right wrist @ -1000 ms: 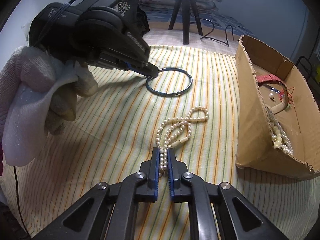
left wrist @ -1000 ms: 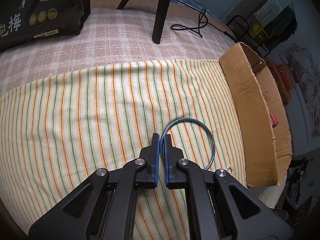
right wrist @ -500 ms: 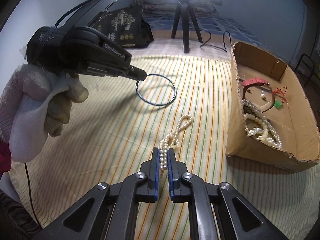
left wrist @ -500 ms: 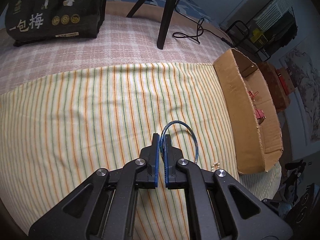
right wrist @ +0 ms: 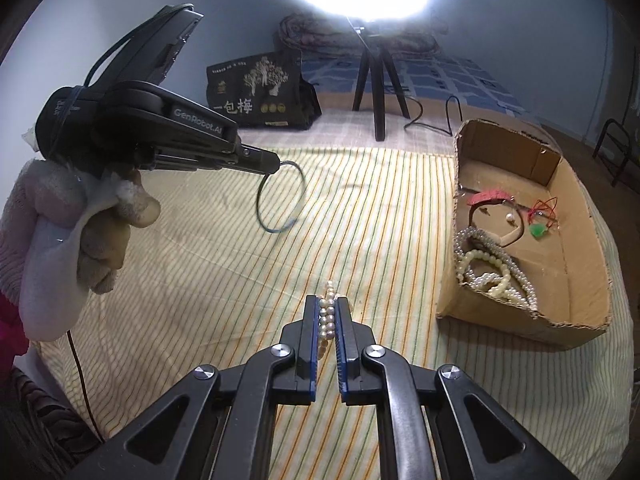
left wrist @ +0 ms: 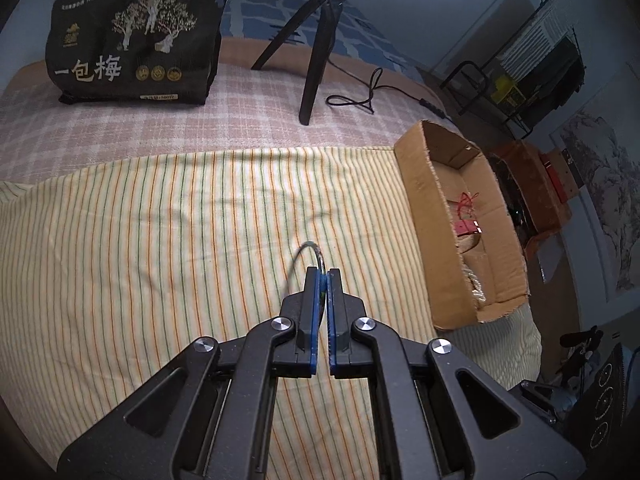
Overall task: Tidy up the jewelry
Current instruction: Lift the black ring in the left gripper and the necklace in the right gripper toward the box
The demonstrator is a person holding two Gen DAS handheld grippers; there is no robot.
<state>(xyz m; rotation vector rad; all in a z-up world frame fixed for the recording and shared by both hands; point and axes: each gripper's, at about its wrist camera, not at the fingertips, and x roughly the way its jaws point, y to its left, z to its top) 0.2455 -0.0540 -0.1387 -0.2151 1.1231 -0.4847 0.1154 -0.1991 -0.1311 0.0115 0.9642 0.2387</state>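
Jewelry is carried in both tools above the yellow striped cloth [left wrist: 160, 240]. The left gripper [left wrist: 323, 276] is pressed together on the thin blue wire bangle [right wrist: 280, 198], which is seen in the right wrist view hanging below the tips, clear of the cloth, its plane roughly upright. The right gripper [right wrist: 329, 308] is pinched on a strand of small white pearls [right wrist: 327, 316], doubled between the blue pads; only a short stretch shows above the tips, and the rest is hidden behind the jaws, so its hanging length cannot be told. The open brown cardboard box [right wrist: 576, 320] lies to the right of both tools, its long axis running from near to far, its near wall torn and low. Other pearl strands [right wrist: 490, 276], a red band [right wrist: 490, 196] and a small green stone [right wrist: 538, 231] are already held in it. The right gripper is judged the nearer of the two to the box, with the left gripper well apart from it on the far left, so a move rightward over the left wall is called for. In the left wrist view the bangle is blurred and largely cut off by the fingers. A black printed bag [left wrist: 132, 40] and a black tripod [left wrist: 316, 48] stand at the far side.
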